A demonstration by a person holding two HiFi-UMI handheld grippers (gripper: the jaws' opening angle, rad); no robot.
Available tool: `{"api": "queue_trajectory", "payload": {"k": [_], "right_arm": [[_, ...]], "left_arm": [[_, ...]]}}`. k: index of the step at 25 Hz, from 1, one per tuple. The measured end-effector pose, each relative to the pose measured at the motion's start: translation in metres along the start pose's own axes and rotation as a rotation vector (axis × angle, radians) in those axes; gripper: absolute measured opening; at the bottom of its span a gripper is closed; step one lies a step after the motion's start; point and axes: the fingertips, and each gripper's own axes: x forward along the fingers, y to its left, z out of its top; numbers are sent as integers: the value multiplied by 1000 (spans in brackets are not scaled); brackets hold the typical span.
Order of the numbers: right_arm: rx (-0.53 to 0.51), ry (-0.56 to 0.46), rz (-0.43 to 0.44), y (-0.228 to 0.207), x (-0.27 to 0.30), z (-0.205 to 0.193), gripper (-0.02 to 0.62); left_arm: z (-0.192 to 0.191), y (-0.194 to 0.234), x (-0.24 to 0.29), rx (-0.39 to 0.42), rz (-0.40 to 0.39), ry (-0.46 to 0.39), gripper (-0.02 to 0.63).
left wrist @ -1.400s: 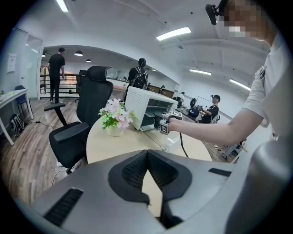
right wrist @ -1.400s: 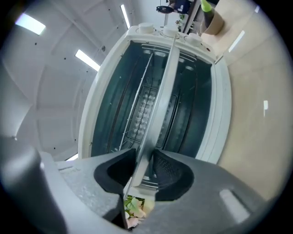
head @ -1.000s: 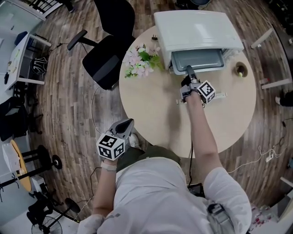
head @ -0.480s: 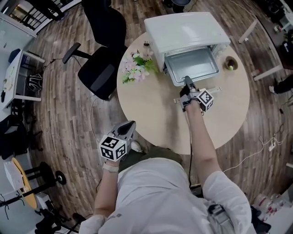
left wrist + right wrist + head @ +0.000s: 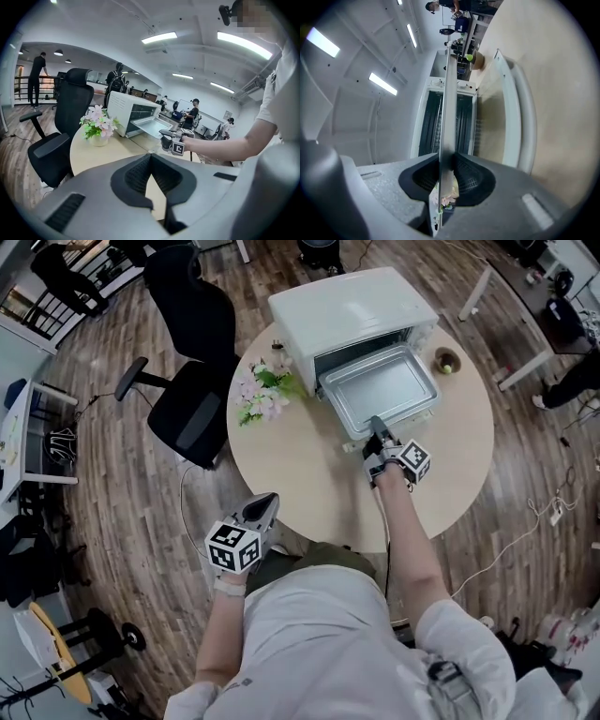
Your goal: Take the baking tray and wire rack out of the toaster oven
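Note:
A white toaster oven stands at the round table's far side with its door folded down. The grey baking tray sticks most of the way out of the opening. My right gripper holds the middle of the tray's near rim; its jaws are closing, with the thin tray edge pinched between the pads. Behind that edge, thin bars that may be the wire rack show in the dark oven cavity. My left gripper hangs shut and empty off the table's near edge, pointing toward the oven.
A pot of pink flowers sits left of the oven, a small round cup to its right. The door's white handle lies beside the tray. A black office chair stands left of the table. Several people move in the background.
My right gripper has drawn back toward me with the tray, which has slid farther out of the oven. The left gripper has hardly moved.

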Motion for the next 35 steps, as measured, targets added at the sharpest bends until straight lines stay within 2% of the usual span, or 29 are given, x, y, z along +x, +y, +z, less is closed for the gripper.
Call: {"api": "queue_trajectory", "payload": {"k": [6,16,21,28,35], "right_arm": [[20,-36,1,-4,-38,-6,78],[29,-103,-51,-13,-114,-10,78],[3,-148,-37,-11,-161,-7,78],[88,-220,-97,-29,-219,-20,78],[75,-246,-112,-44,-264,-29,78]], "left_arm": [[0,-10,11,34,-73,15,-2],[-1,-35,37,78,-230,68,-2],[-2,-61,52,119,-326,112,-2],[-11,-88,76,163,-430,172,-2],[-24,-111,94,211,-516,236,-2]]}}
